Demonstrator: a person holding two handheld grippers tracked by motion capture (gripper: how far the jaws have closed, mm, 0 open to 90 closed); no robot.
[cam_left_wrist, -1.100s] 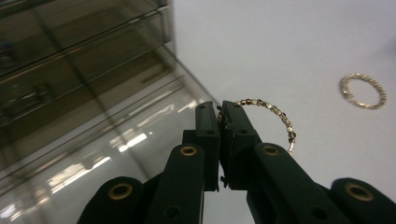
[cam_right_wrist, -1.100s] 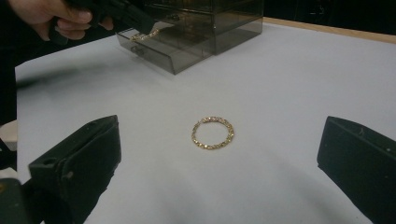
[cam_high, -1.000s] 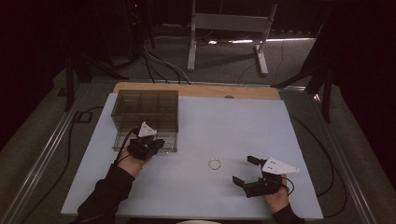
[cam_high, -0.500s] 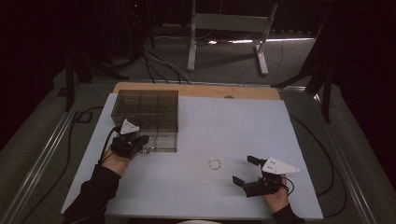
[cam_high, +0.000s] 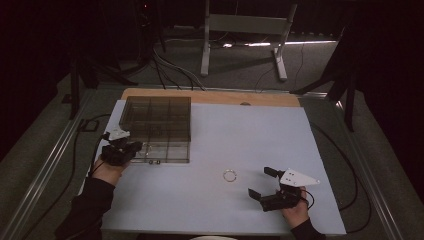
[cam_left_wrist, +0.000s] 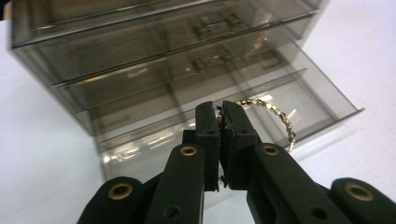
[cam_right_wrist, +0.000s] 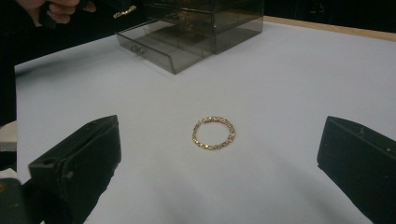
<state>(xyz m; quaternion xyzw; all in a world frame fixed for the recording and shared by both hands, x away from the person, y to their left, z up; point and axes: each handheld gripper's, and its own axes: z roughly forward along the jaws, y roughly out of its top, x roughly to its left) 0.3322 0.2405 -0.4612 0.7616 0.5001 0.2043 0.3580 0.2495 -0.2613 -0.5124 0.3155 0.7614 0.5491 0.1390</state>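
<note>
A smoky clear drawer box (cam_high: 157, 117) stands at the table's far left, its bottom drawer (cam_high: 167, 152) pulled out. My left gripper (cam_high: 134, 147) is at the box's left front corner, shut on a gold beaded bracelet (cam_left_wrist: 280, 116). In the left gripper view the closed jaw tips (cam_left_wrist: 219, 109) pinch the bracelet's edge, and its loop hangs out to the right above the open drawer (cam_left_wrist: 317, 102). A second gold bracelet (cam_high: 229, 175) lies flat on the white table. My right gripper (cam_high: 260, 182) rests just right of it, open, with the ring (cam_right_wrist: 232, 133) ahead between the spread jaws, untouched.
The white tabletop (cam_high: 260, 135) has a wooden strip (cam_high: 215, 97) along its far edge. Cables and a metal stand (cam_high: 240, 30) are on the floor beyond. Small dark items (cam_high: 154, 161) sit at the open drawer's front.
My left gripper has moved left across the front of the drawer box, keeping hold of the bracelet. The right gripper and the bracelet on the table have stayed put.
</note>
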